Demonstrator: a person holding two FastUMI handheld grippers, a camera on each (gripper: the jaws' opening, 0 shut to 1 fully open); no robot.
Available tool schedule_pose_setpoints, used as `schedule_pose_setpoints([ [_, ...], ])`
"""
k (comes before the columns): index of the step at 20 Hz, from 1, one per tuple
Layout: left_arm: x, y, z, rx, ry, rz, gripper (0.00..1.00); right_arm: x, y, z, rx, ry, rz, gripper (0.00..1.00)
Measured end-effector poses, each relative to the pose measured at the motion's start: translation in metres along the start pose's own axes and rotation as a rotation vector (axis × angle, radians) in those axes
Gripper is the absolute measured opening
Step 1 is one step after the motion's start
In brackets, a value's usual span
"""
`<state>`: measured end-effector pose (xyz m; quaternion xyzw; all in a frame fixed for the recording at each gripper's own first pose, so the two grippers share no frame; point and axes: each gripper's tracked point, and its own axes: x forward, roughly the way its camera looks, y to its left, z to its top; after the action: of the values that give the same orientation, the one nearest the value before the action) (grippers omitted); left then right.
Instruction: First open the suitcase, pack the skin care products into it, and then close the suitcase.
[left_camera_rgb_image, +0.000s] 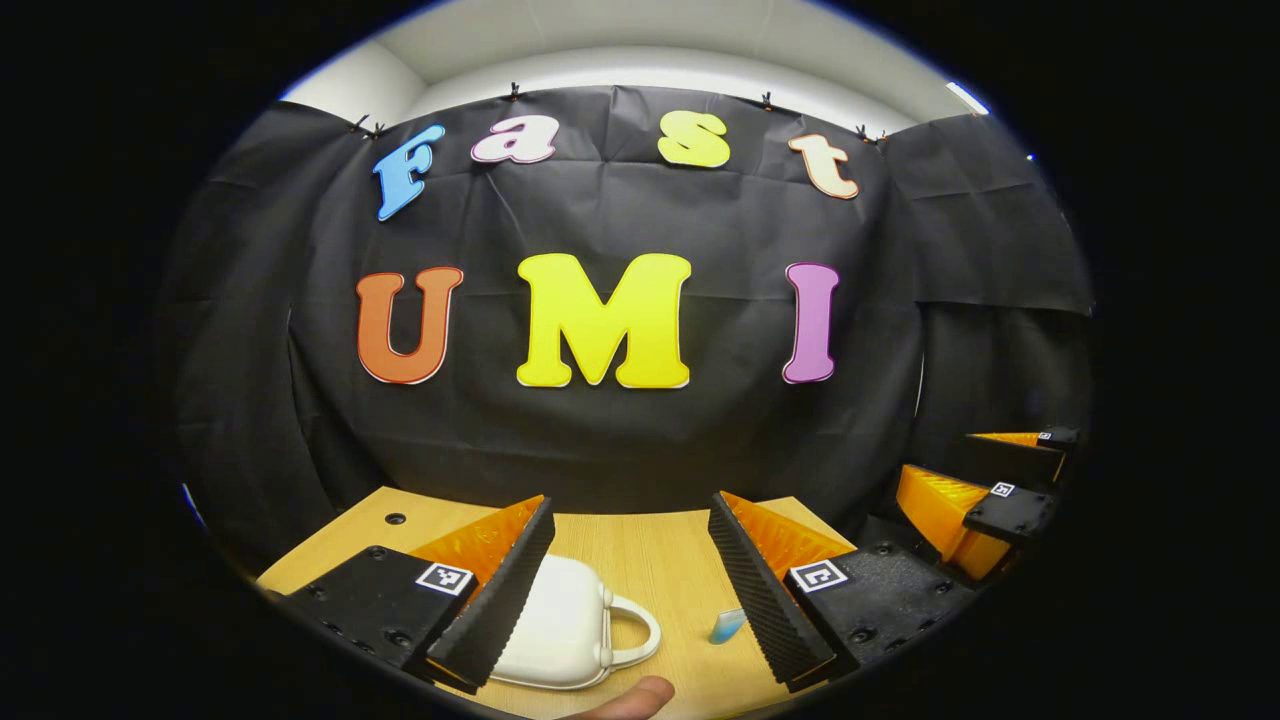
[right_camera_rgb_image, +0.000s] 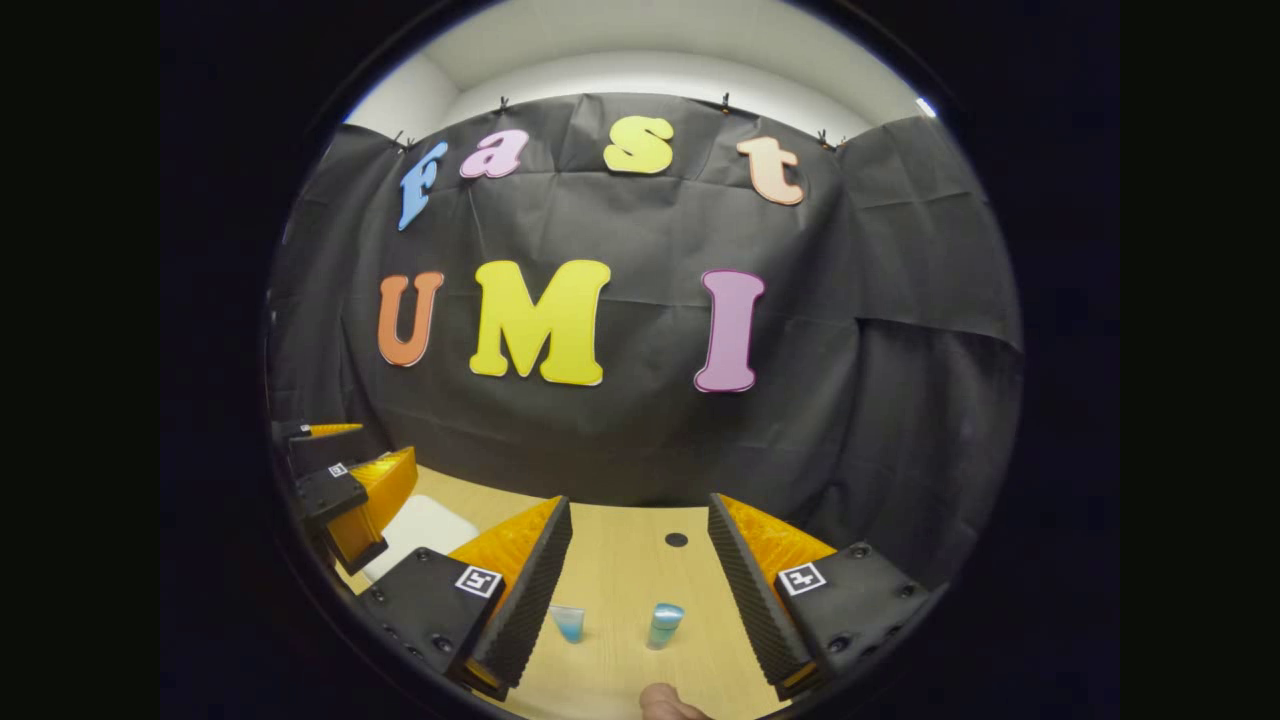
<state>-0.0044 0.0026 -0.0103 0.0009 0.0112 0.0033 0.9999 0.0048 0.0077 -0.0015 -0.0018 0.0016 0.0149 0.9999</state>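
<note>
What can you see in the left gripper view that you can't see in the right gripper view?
The left gripper view alone shows the white suitcase's handle, with the suitcase lying closed under the open left gripper. The right gripper view alone shows a small blue bottle standing upright ahead of the open right gripper. Both share the wooden table, the suitcase, a blue tube and the black cloth wall.

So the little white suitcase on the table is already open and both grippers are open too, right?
Not quite. The white suitcase is closed, its handle facing right, as the left gripper view shows. Both the left hand-held gripper and the right hand-held gripper are open.
</note>
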Motion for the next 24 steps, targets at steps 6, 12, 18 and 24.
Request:
schedule_pose_setpoints([
  [6,0.01,-0.004,-0.041,0.124,0.004,-0.012,0.99,-0.003,-0.026,0.012,-0.068,-0.072,-0.06,0.81],
  [12,0.03,-0.026,-0.136,0.415,0.071,-0.04,0.99,-0.012,-0.065,0.004,-0.026,-0.077,-0.094,0.81],
  [18,0.052,-0.029,-0.223,0.83,0.136,-0.061,0.97,-0.017,-0.115,-0.024,0.005,-0.01,-0.146,0.81],
  [24,0.066,0.001,-0.266,1.127,0.271,-0.001,0.95,-0.019,-0.162,-0.029,0.043,0.0,-0.202,0.82],
])
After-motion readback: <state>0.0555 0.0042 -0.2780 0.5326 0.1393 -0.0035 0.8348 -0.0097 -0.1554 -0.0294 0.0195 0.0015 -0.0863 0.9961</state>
